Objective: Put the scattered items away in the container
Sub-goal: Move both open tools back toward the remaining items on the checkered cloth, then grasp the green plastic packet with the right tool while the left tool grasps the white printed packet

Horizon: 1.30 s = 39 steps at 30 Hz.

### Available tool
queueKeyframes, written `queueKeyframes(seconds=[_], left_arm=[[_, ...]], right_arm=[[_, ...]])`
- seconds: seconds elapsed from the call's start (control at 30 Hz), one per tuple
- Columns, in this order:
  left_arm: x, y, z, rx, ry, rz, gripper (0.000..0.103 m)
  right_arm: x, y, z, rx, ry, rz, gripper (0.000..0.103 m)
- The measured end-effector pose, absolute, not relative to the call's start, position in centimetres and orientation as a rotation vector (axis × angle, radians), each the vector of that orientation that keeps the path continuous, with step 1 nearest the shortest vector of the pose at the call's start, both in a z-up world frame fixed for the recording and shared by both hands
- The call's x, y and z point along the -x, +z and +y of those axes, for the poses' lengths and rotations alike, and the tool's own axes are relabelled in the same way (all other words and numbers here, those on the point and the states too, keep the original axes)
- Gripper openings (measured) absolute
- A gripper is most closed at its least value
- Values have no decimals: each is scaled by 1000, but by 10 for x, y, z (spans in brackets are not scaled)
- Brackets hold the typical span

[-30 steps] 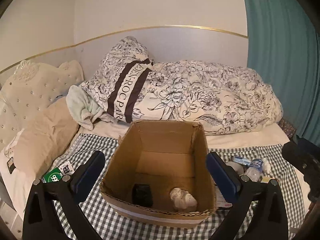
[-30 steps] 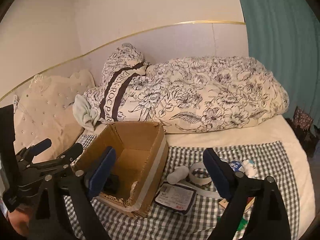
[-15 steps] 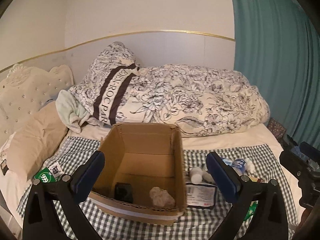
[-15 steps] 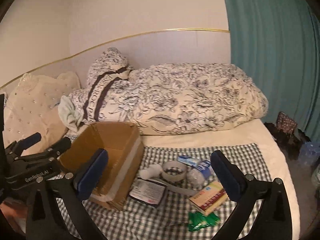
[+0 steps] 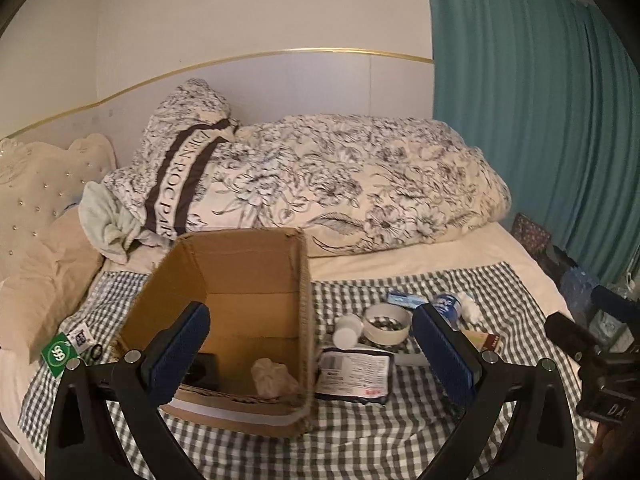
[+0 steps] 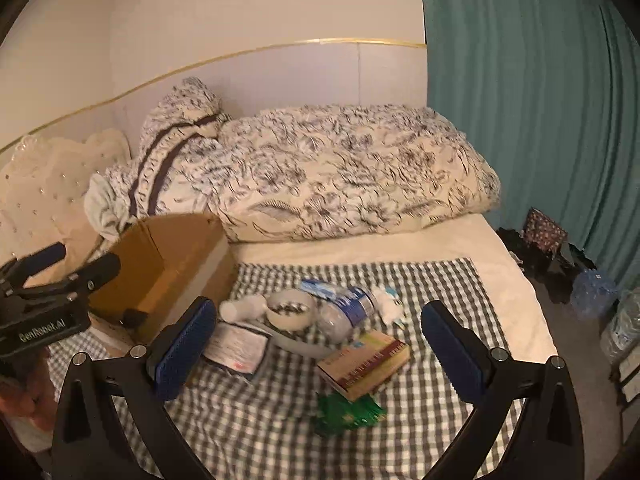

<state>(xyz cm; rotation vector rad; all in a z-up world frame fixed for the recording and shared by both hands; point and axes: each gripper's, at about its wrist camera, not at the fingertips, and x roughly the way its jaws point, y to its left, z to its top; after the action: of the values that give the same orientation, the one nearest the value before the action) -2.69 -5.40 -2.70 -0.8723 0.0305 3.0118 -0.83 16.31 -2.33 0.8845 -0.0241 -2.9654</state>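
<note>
On the bed's checked cloth (image 6: 420,280) stands the box (image 5: 240,280), open, holding a black thing (image 5: 206,370) and a wad (image 5: 274,376). Beside it lie a tape roll (image 6: 290,308), bottle (image 6: 346,312) and book (image 6: 364,364). Left tongs (image 5: 312,348) and right tongs (image 6: 318,348) gape wide, empty.

— Look, the brown cardboard box (image 5: 240,280) sits on a cloth of grey and white squares (image 6: 280,420).

— And the big puffy blanket (image 5: 340,184) is cream with dark flowers. The long curtain (image 6: 532,100) is blue-green.

— That little crinkly packet (image 6: 348,412) is green!
</note>
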Motion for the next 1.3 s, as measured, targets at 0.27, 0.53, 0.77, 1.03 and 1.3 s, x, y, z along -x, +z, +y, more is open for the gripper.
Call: queueKeyframes(seconds=[0.27,0.53,0.77,1.03,1.3], left_arm=[[34,-53,-26,908,2953,72,103],[45,-84,-1,975,2867,98,103],[52,-107,21,1011,2816,151,103],[64,-134,36,1058,2778,197,103],[87,-167,34,1161,2789,204,103]], right_arm=[[6,-50,183,-955,-2945,-26,103],[8,-94,194,-1117,-2894,35,103],[11,-123,202,-1227,-2845,24,103],[21,-142,212,-1309,-2825,-16,103],[31,-160,211,-1379,-2786,-6,103]])
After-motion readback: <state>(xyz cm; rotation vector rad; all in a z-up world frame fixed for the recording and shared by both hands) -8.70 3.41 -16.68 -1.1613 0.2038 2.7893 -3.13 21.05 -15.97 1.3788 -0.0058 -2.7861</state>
